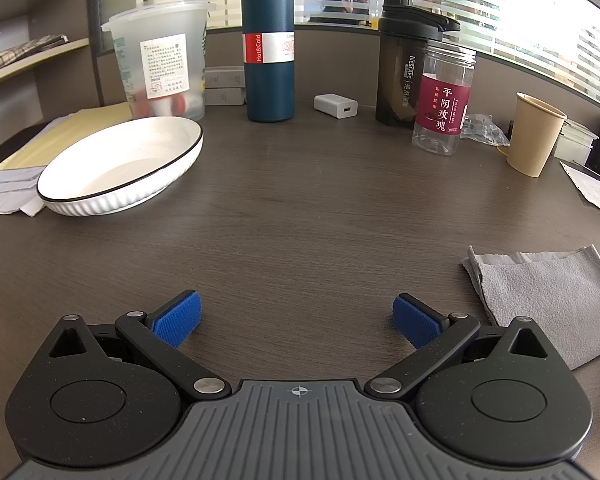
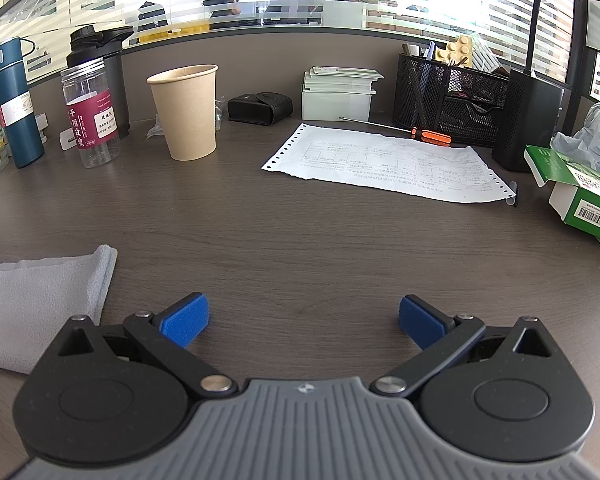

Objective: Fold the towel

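Towel lying folded between two idle grippers

The towel (image 1: 556, 304) is seen at lower right, layered; the left gripper (image 1: 297, 320) and right gripper (image 2: 304, 320) are held spread, nothing pinched, presumably withdrawn since folding looks done.

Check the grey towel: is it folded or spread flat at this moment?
Folded. The towel shows stacked layers along its far edge and a rounded doubled edge on one side; both the left gripper and the right gripper are open, off it.
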`<control>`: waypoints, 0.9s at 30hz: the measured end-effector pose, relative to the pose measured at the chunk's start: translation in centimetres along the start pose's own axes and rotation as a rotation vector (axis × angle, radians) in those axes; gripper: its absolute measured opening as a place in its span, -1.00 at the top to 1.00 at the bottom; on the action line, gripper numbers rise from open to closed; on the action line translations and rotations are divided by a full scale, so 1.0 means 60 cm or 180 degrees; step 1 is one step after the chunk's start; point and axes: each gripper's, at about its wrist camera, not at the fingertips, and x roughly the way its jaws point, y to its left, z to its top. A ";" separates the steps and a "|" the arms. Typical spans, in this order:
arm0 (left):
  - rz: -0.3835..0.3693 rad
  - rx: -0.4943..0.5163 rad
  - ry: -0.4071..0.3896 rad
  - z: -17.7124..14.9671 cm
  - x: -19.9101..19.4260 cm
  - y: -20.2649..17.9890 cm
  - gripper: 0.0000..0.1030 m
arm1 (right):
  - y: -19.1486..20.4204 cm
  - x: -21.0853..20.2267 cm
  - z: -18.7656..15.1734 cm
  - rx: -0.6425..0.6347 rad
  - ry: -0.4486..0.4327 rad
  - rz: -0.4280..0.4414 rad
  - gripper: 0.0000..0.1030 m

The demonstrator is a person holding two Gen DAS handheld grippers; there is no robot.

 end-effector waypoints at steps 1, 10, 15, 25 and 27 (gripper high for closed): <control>0.0000 0.0000 0.0000 0.000 0.000 0.000 -1.00 | 0.000 0.000 0.000 0.0000 0.0000 0.0000 -1.00; -0.0001 0.0002 0.0000 0.000 0.000 0.001 -1.00 | -0.001 -0.001 0.000 0.0000 0.0000 0.0000 -1.00; 0.0000 0.0003 -0.0001 0.000 0.000 0.000 -1.00 | -0.003 -0.001 0.000 0.0000 0.0000 0.0000 -1.00; 0.0000 0.0001 -0.0001 0.000 0.000 0.001 -1.00 | -0.006 -0.001 0.001 0.0001 0.0000 0.0000 -1.00; 0.0000 0.0001 -0.0001 0.000 0.000 0.001 -1.00 | -0.007 -0.001 0.002 0.0001 0.0001 0.0000 -1.00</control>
